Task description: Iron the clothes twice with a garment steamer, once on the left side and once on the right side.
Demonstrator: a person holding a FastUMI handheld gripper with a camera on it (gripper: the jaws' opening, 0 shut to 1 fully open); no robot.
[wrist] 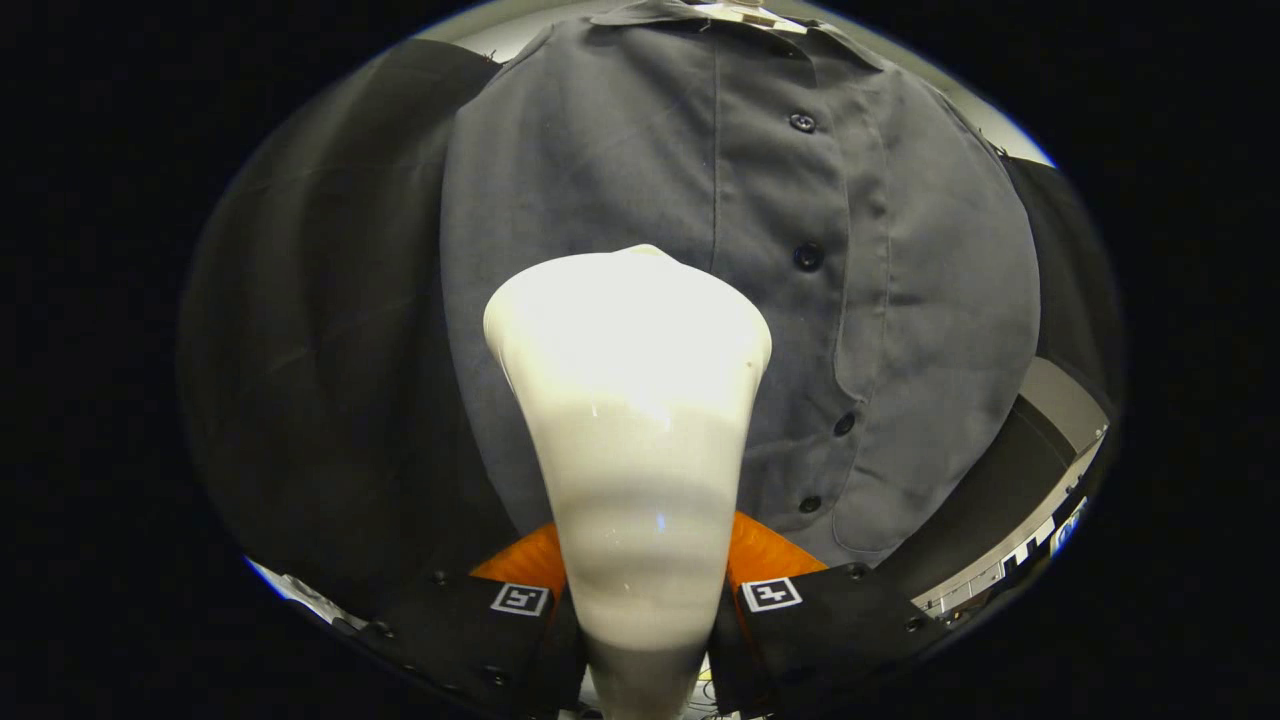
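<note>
**Steaming the shirt panel beside the placket**

Hanging upright against the booth wall, just beyond the fingers: grey shirt, buttoned, collar at top. Facing the panel beside the button placket, apparently close to the cloth: steamer, white, handle pinched between both fingers of the gripper. Keeping the head square to the fabric, travelling slowly along the panel, avoiding the buttons.

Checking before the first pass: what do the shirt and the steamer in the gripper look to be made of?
Shirt: thin woven cloth, matte grey, likely cotton or a blend; it shows soft creases, stitched seams and dark, probably plastic buttons. Steamer: smooth glossy white shell, most likely moulded plastic, judging by the bright glare on its head. The gripper is shut on the steamer's neck.
</note>
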